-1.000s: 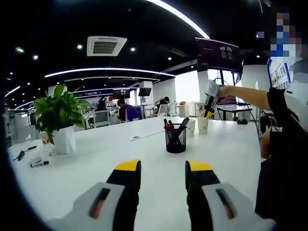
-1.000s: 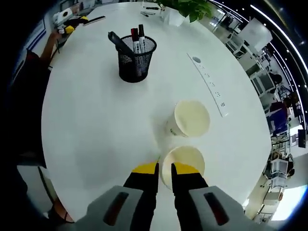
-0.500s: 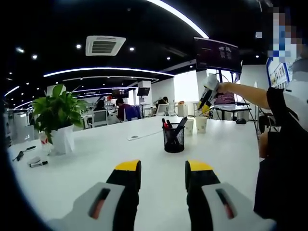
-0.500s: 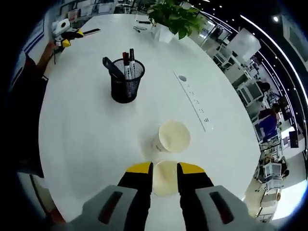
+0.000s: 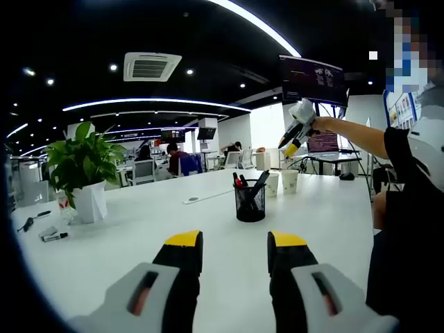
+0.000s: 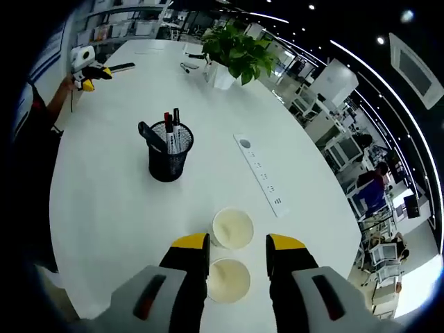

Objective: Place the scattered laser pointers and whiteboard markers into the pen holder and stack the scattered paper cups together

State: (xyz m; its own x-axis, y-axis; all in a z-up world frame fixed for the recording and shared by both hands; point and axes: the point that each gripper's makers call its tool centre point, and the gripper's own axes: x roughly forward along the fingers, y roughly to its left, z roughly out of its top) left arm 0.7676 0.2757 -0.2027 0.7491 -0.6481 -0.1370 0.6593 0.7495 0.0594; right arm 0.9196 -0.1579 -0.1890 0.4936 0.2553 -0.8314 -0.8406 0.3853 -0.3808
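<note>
- Right gripper view, left to right: the left gripper (image 6: 94,69) sits at upper left, the pen holder (image 6: 166,159) left of centre with markers (image 6: 171,125) inside, the power strip (image 6: 260,173) to its right.
- At lower centre two paper cups (image 6: 232,227) stand apart, unstacked; stacking looks like the step in hand, and next one cup needs gripping by its rim.
- The right gripper (image 6: 237,244) is spread wide above the nearer cup (image 6: 228,279), holding nothing.
- Left gripper view: loose pens, possibly markers (image 5: 54,236), lie at far left by the plant pot (image 5: 89,201); its jaws stand apart, empty.

A white table (image 6: 104,208) carries a black mesh pen holder (image 6: 166,158) with markers standing in it. Two paper cups (image 6: 232,229) stand upright, side by side, near it. A white power strip (image 6: 261,175) lies beyond. A potted plant (image 5: 84,180) and loose markers (image 5: 54,236) are seen at the far end.
</note>
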